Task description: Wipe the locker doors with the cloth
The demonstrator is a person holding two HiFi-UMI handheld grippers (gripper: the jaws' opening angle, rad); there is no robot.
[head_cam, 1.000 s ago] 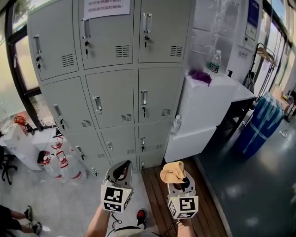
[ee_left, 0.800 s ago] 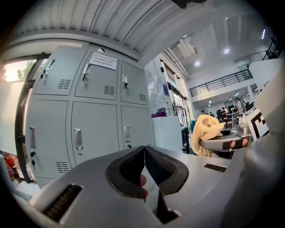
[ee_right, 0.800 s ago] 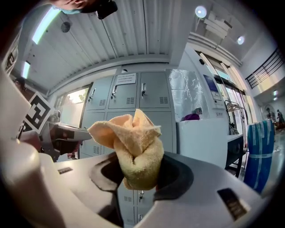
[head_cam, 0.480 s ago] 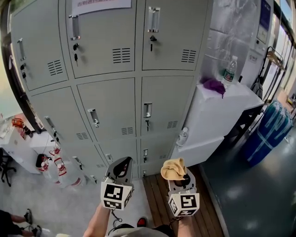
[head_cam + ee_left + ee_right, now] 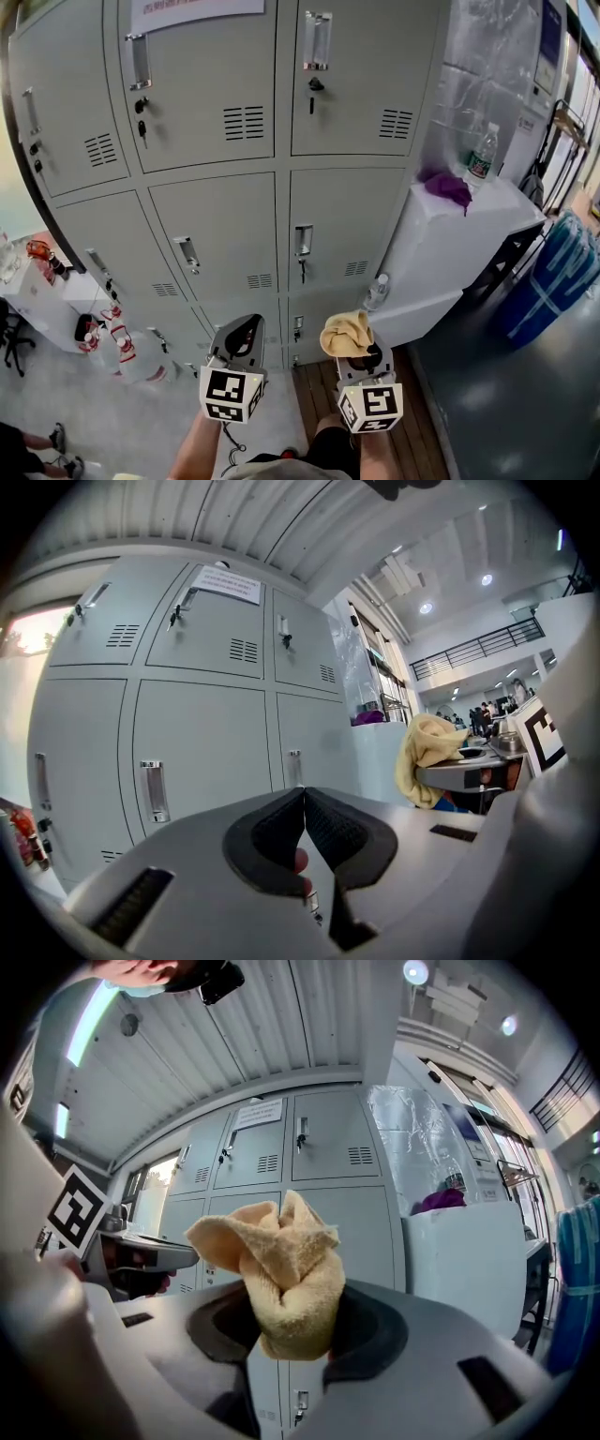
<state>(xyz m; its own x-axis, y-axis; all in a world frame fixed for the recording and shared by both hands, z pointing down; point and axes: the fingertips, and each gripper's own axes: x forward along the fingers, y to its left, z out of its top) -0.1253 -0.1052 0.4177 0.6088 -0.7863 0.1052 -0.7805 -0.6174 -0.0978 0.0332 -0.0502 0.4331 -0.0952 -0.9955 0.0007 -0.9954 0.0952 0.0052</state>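
- Cloth point(image 5: 345, 334), a tan terry rag bunched into soft, rounded folds, sits pinched in the right hand-held gripper point(image 5: 359, 354), with its crumpled top standing proud of the jaw tips.
- Seen from the right gripper view, the cloth point(image 5: 281, 1279) fills the gap between the dark, ribbed jaw pads of the right hand-held gripper point(image 5: 295, 1321). A loose looped corner flares to the left, and the nap looks coarse and fluffy.
- Beside it and apart from the cloth, the left hand-held gripper point(image 5: 240, 337) is pressed together. The left gripper view shows the curved black pads of the left hand-held gripper point(image 5: 305, 791) meeting tip to tip with nothing between them.
- Both tools have smooth grey moulded bodies and carry white cubes printed with black square markers.
- Locker doors point(image 5: 230, 225) rise ahead in a grid of flat rectangular panels of pale grey painted sheet metal. Each has a louvred vent, a recessed bright metal handle and a key lock. The cloth is held out in front of the lower rows, clear of the doors.
- A white paper notice point(image 5: 192, 11) is stuck to one upper door.
- To the right of the lockers, a white bench point(image 5: 441, 244) carries a purple bundle point(image 5: 450, 187) and a clear plastic bottle point(image 5: 481, 155).
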